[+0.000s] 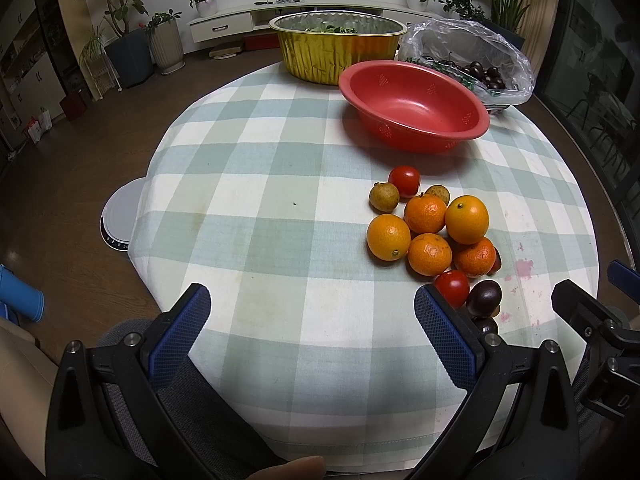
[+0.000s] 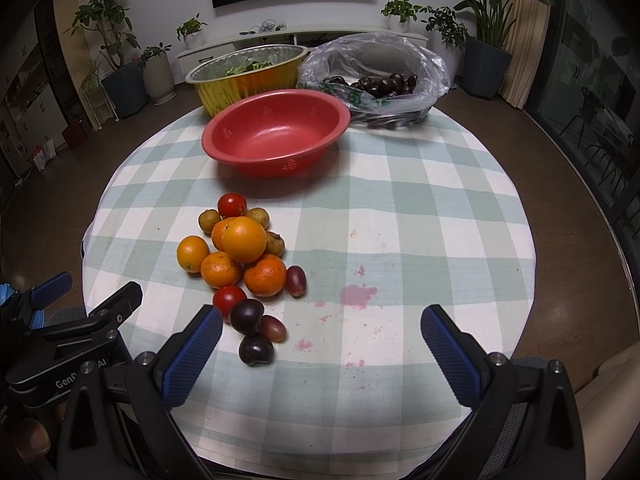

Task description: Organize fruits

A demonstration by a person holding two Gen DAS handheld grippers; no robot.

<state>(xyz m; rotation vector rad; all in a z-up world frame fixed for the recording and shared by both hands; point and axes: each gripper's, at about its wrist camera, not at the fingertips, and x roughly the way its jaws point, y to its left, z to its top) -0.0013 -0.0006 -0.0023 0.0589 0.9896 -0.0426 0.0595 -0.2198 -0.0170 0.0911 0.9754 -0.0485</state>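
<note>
With nothing yet sorted, we hold our left gripper [image 1: 312, 332] and right gripper [image 2: 320, 344] spread wide and empty, the fruit pile [image 2: 240, 256] heaped just beyond our fingertips and the red bowl [image 2: 276, 136] bare farther ahead.

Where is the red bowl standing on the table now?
In both views the red bowl stands empty at the table's far side, beyond the fruit pile, just in front of the gold foil pan.

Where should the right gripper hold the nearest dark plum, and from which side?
Grip the plum across its round middle, coming from above and the near side. Its right flank is open cloth; another plum and a grape touch its far side. The right gripper is open.
</note>
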